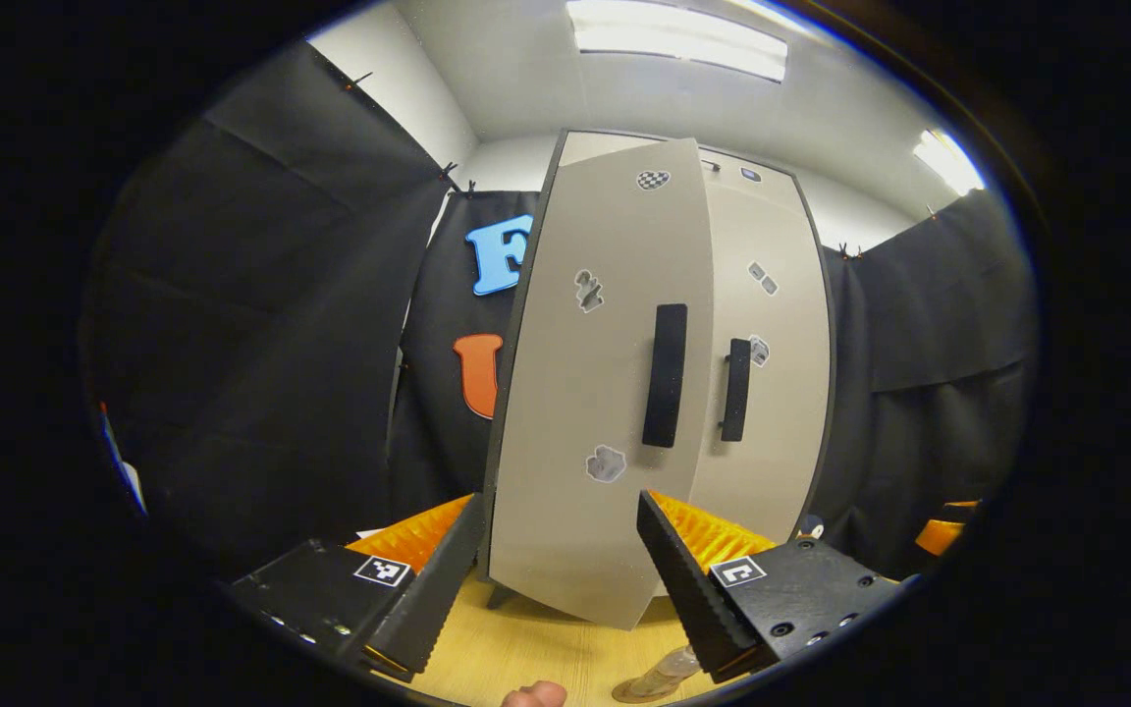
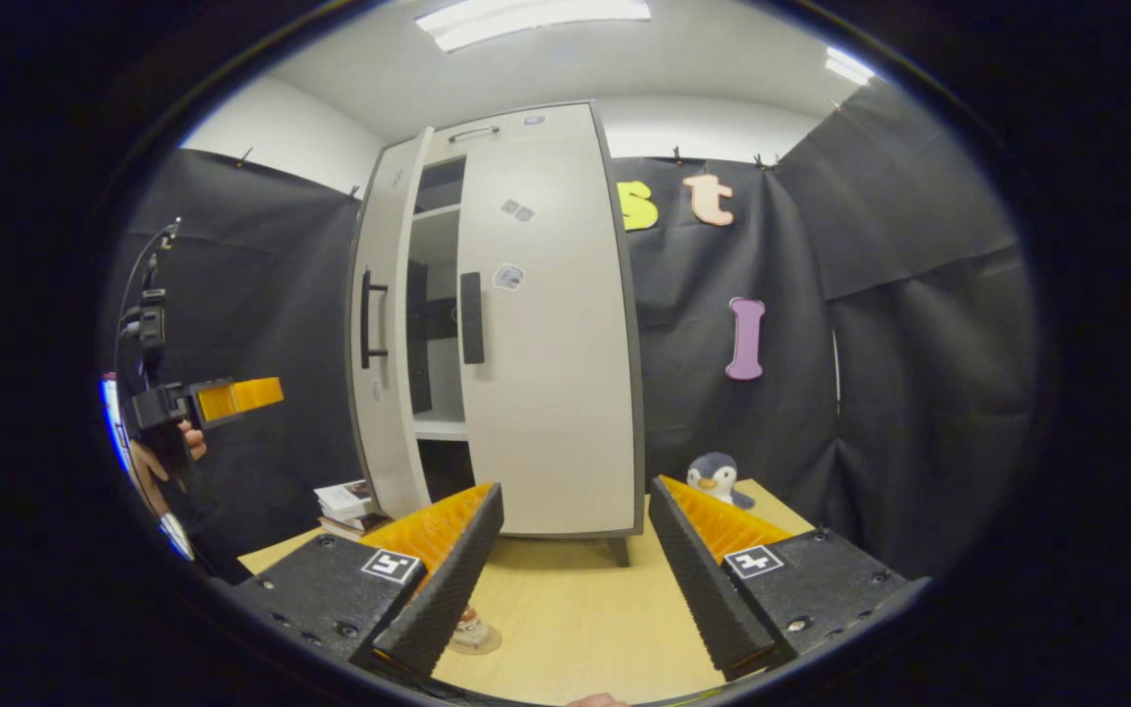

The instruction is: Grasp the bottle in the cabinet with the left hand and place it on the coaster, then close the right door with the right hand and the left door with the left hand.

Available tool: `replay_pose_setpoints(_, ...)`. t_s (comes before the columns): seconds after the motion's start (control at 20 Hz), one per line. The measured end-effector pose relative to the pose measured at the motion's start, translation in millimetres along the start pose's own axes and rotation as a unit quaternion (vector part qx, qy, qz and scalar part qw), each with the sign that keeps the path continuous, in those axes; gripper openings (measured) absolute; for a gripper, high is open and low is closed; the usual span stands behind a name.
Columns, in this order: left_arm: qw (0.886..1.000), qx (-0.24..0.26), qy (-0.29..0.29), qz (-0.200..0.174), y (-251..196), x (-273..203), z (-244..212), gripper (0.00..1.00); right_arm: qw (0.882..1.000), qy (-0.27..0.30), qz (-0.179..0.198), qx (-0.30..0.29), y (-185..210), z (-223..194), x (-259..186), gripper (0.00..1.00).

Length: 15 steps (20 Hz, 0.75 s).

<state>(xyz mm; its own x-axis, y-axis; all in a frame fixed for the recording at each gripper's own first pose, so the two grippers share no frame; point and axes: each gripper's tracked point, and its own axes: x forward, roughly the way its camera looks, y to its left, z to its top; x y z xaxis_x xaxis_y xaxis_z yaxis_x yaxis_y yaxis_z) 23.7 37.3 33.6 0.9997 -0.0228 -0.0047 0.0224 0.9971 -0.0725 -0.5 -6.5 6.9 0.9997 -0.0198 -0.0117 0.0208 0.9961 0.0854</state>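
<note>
The grey cabinet stands on the wooden table. Its right door is closed. Its left door stands partly open, leaving a gap where shelves show. My left gripper is open, empty, close in front of the left door below its black handle. In the right gripper view, a hand holds the left gripper left of the cabinet. My right gripper is open and empty, back from the right door. The clear bottle stands on the round coaster, low on the table.
A toy penguin sits on the table right of the cabinet. A stack of books lies at the cabinet's left foot. Black cloth walls close in the booth on both sides. Bare tabletop lies in front of the cabinet.
</note>
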Motion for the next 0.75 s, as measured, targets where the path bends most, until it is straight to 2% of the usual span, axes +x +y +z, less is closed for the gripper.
replay_pose_setpoints(0.1,1.0,0.015,0.004,0.011,2.0,-6.6,-9.4,0.95,1.0,0.007,-0.003,0.001,-3.0,-4.2,-2.2,0.94)
replay_pose_setpoints(0.2,1.0,0.022,0.01,0.017,2.5,-14.4,-20.2,0.95,1.0,0.012,-0.013,0.0,-9.6,-7.6,-5.6,0.98)
replay_pose_setpoints(0.25,1.0,0.022,0.008,0.016,0.6,-17.3,-23.6,0.95,1.0,0.016,-0.016,-0.001,-12.1,-11.2,-6.4,0.93)
replay_pose_setpoints(0.3,1.0,0.022,0.007,0.015,-0.6,-20.5,-25.2,0.99,1.0,0.022,-0.019,-0.001,-14.7,-14.9,-5.8,0.94)
replay_pose_setpoints(0.35,1.0,0.022,0.008,0.015,-1.2,-21.8,-26.9,0.95,0.999,0.028,-0.023,0.002,-18.4,-18.2,-5.8,0.94)
replay_pose_setpoints(0.4,1.0,0.022,0.011,0.014,-2.5,-24.0,-28.6,0.94,0.999,0.031,-0.027,0.006,-21.3,-19.1,-4.6,0.94)
replay_pose_setpoints(0.45,1.0,0.023,0.011,0.014,-4.2,-23.7,-29.2,0.99,0.999,0.032,-0.03,0.011,-22.5,-19.3,-3.7,0.98)
replay_pose_setpoints(0.5,1.0,0.026,0.009,0.014,-4.2,-21.4,-28.1,0.95,0.999,0.032,-0.032,0.016,-23.8,-18.2,-2.3,0.98)
replay_pose_setpoints(0.6,0.999,0.031,0.004,0.012,-8.8,-20.9,-26.1,0.99,0.999,0.029,-0.03,0.022,-23.8,-16.0,0.0,0.98)
replay_pose_setpoints(0.65,0.999,0.035,0.001,0.009,-12.0,-21.2,-24.6,0.91,0.999,0.03,-0.027,0.023,-21.8,-15.7,0.0,0.98)
replay_pose_setpoints(0.75,0.999,0.047,0.002,0.003,-19.0,-23.2,-26.9,0.99,0.999,0.028,-0.024,0.018,-20.9,-13.1,-1.5,0.98)
